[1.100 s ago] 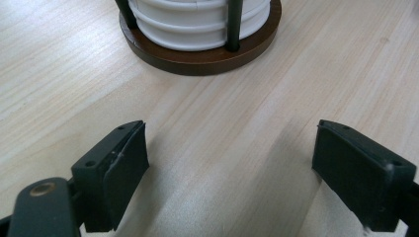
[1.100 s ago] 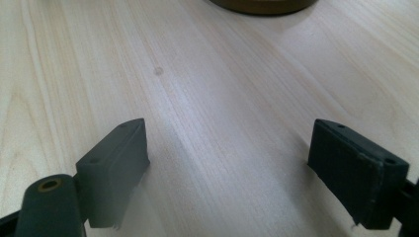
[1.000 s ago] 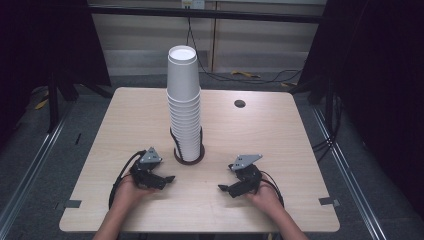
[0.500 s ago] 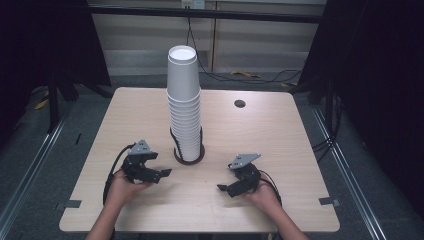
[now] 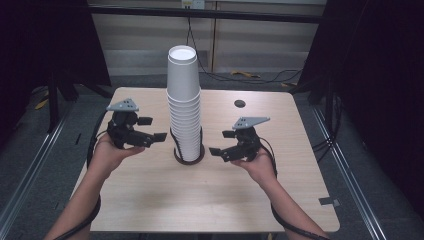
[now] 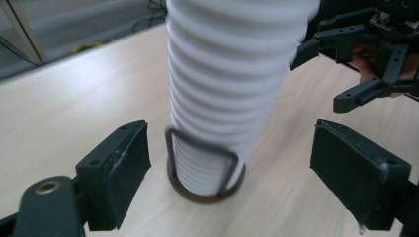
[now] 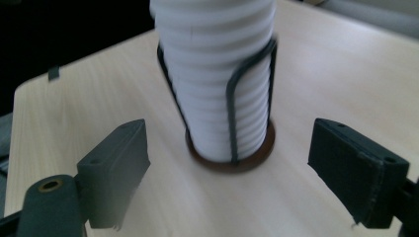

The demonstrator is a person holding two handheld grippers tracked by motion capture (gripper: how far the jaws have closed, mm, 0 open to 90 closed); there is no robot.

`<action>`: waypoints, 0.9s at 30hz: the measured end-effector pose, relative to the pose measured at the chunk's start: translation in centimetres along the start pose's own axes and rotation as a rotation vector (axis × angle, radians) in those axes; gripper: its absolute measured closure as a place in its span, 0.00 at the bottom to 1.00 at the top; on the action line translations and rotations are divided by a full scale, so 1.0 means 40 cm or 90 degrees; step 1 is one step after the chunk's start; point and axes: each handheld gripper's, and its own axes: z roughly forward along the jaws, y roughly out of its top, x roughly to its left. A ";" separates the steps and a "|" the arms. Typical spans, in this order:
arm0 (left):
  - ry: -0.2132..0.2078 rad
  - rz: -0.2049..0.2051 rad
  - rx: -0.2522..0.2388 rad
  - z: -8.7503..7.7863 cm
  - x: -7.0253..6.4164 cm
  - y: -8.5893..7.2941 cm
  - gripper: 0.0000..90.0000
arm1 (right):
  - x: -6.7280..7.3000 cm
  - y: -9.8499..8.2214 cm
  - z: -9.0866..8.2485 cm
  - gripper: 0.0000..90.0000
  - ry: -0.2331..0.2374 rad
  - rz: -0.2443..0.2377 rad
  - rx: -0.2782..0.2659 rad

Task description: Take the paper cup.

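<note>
A tall stack of white paper cups [image 5: 184, 107] stands in a dark wire holder with a round brown base [image 5: 189, 159] at the middle of the wooden table [image 5: 150, 200]. My left gripper [image 5: 156, 129] hovers left of the stack and points at it, open and empty. My right gripper [image 5: 218, 143] hovers right of the stack, also open with nothing between its pads. In the left gripper view the stack [image 6: 227, 74] rises between the black jaws, with the right gripper [image 6: 321, 74] behind it. The right gripper view shows the stack [image 7: 217, 74] and holder base [image 7: 232, 160] ahead of the jaws.
A small dark round spot [image 5: 240, 103] lies on the table's far right part. A piece of grey tape [image 5: 326, 201] sits near the right front edge. Cables trail from both grippers along the forearms. Dark floor and rails surround the table.
Both hands have lifted off the table toward the stack's middle height, the left first and then the right. The stack has not moved.
</note>
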 end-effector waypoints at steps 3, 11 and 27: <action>0.006 0.008 -0.017 -0.019 -0.002 0.064 0.17 | 0.001 0.048 -0.009 0.16 -0.009 -0.014 -0.022; 0.003 0.023 -0.051 -0.028 -0.007 0.169 0.16 | 0.006 0.171 -0.004 0.15 -0.003 -0.028 -0.066; -0.014 0.053 -0.058 0.069 -0.031 0.245 0.04 | 0.036 0.275 0.042 0.15 0.002 -0.046 -0.097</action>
